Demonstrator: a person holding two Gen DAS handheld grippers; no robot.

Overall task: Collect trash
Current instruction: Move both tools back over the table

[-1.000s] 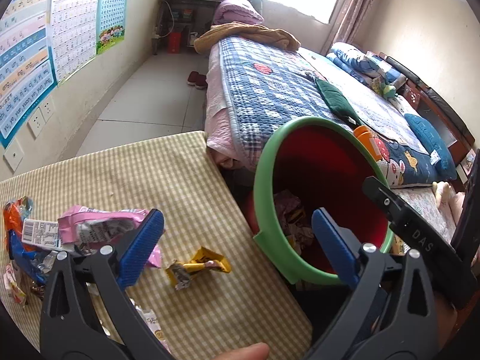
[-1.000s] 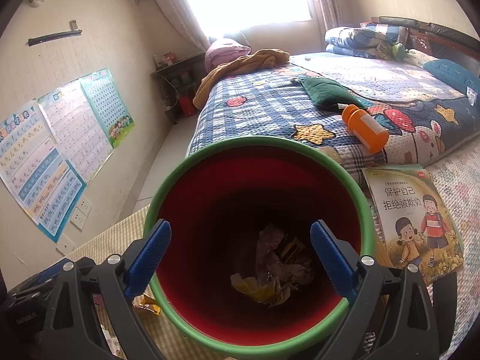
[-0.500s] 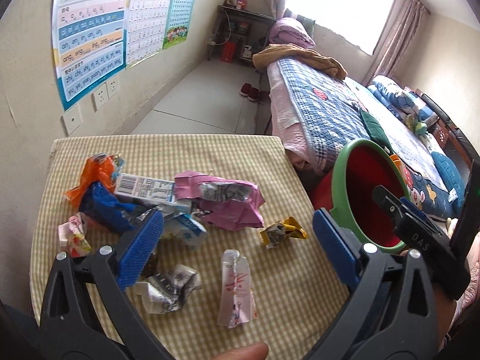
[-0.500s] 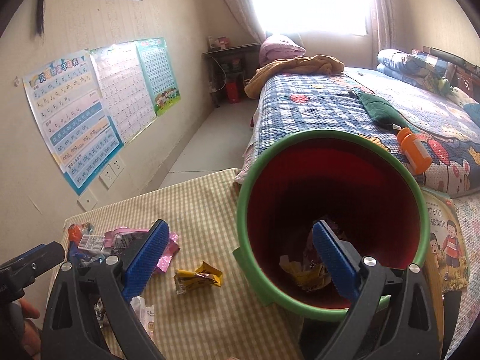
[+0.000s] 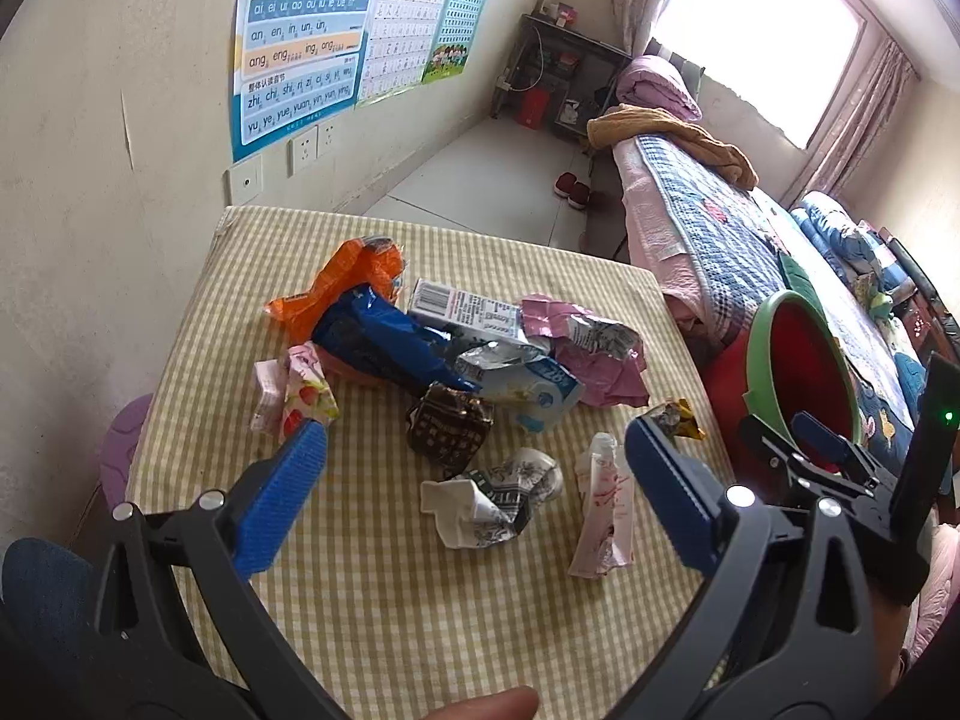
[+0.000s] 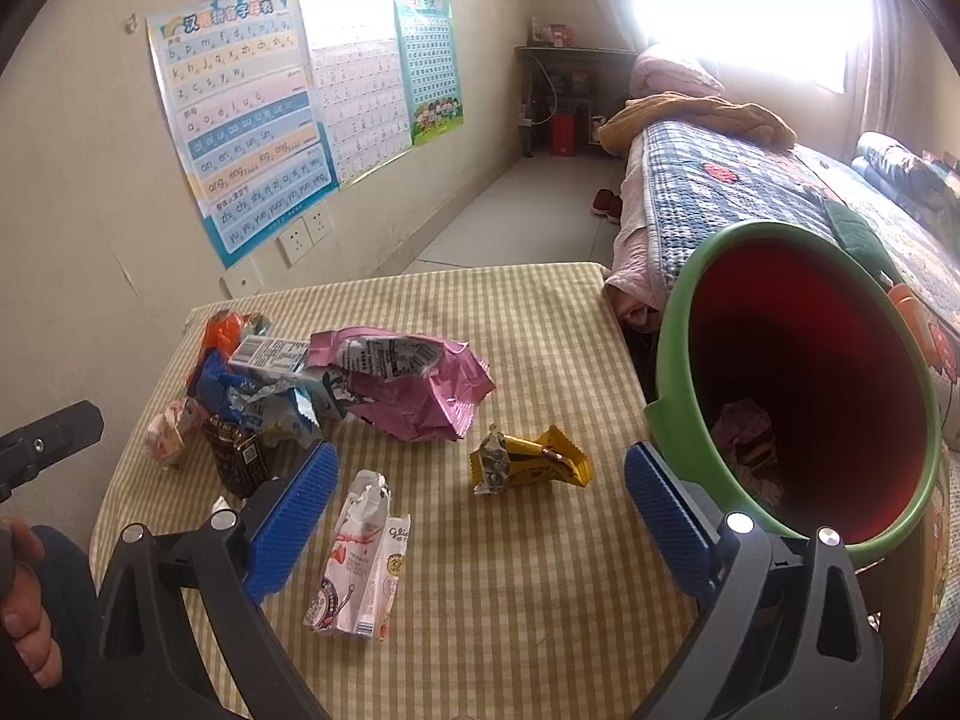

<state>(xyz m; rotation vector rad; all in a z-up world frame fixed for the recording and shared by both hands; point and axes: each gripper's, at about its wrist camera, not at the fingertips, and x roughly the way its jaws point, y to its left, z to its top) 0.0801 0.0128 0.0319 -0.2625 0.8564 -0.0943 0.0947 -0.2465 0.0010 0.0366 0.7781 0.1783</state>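
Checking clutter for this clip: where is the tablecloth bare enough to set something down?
Bare checked tablecloth runs along the far edge beyond the pink bag, and along the near edge in front of the white-pink sachet. The left-centre is crowded: orange wrapper, blue bag, carton, brown packet.

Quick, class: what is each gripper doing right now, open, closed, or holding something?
Left gripper: open, holding nothing, above the wrappers on the table.
Right gripper: open, holding nothing, beside the bin.

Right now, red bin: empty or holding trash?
Holding some trash: crumpled wrappers lie at the bottom of the red bin; mostly unfilled.
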